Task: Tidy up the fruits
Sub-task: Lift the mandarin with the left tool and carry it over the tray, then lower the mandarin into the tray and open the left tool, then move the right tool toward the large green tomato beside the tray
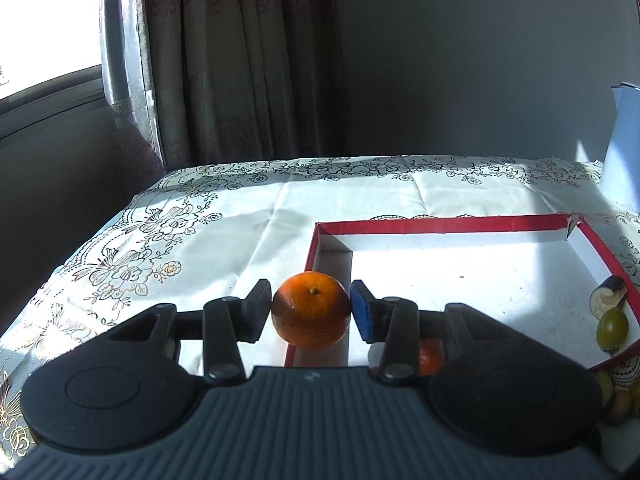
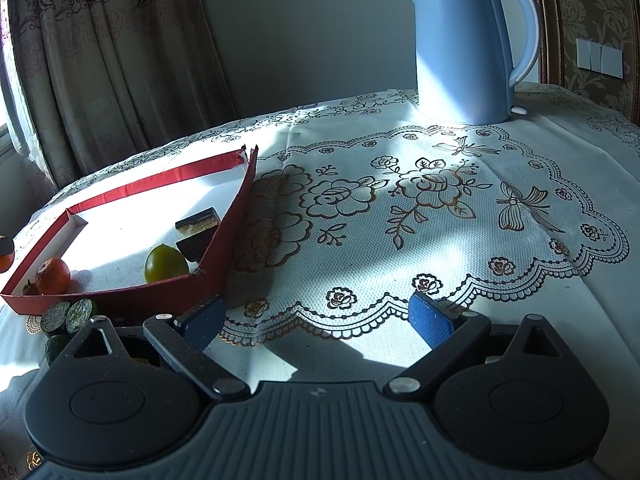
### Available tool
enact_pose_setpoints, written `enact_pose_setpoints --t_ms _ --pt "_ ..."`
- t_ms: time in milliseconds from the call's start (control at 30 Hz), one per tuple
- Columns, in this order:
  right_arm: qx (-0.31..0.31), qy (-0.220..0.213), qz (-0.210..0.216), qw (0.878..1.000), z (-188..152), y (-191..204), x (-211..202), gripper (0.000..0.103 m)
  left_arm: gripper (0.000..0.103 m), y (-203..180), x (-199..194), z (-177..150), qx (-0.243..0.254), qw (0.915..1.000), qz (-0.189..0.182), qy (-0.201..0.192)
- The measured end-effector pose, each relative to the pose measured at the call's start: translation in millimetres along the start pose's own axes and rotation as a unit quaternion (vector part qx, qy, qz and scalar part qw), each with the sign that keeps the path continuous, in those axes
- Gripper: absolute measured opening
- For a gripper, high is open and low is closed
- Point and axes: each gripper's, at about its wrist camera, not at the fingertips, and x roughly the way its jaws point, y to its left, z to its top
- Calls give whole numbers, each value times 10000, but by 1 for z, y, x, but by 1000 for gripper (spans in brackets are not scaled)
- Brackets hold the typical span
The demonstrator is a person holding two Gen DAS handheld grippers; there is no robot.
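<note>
Home: curtains (image 1: pixel 240 60), floral tablecloth (image 2: pixel 400 208), electric kettle (image 2: pixel 464 48).

glossy orange (image 1: pixel 311 311) (dimpled), cardboard box (image 1: pixel 440 226)

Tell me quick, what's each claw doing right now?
Left claw: closed on the orange, held above the red box's edge.
Right claw: open, holding nothing, over the tablecloth.

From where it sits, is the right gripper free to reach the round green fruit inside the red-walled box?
Probably yes. The right gripper is open and empty, and the green fruit lies in the box's near corner; only the low red wall stands between, so approach from above.
</note>
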Motion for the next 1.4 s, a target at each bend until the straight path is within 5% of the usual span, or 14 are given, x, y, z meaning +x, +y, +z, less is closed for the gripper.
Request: enact_pose_setpoints --t_ms 533,567,667,800,867,1133,1400 --pt "-83 41 -36 10000 0 2 1 100 41 -15 31 -8 164 9993 -235 241" --pt "-84 41 -36 9999 0 2 1 100 47 -15 29 -8 151 9993 -270 199" --pt "-77 38 -31 10000 0 2 1 100 89 -14 9 -9 156 9997 -26 -159" --pt "-60 34 -10 10000 0 2 1 100 93 -11 -21 -15 255 9992 -28 -316" --pt "-53 32 -1 10000 0 2 1 100 103 -8 -36 -24 301 9989 10 -366" --pt "70 -32 65 9999 -1 -3 -2 100 103 13 -68 -70 29 9994 336 -97" --pt "37 -416 149 9990 -7 1 -19 100 103 21 -59 -84 -69 9985 497 221"
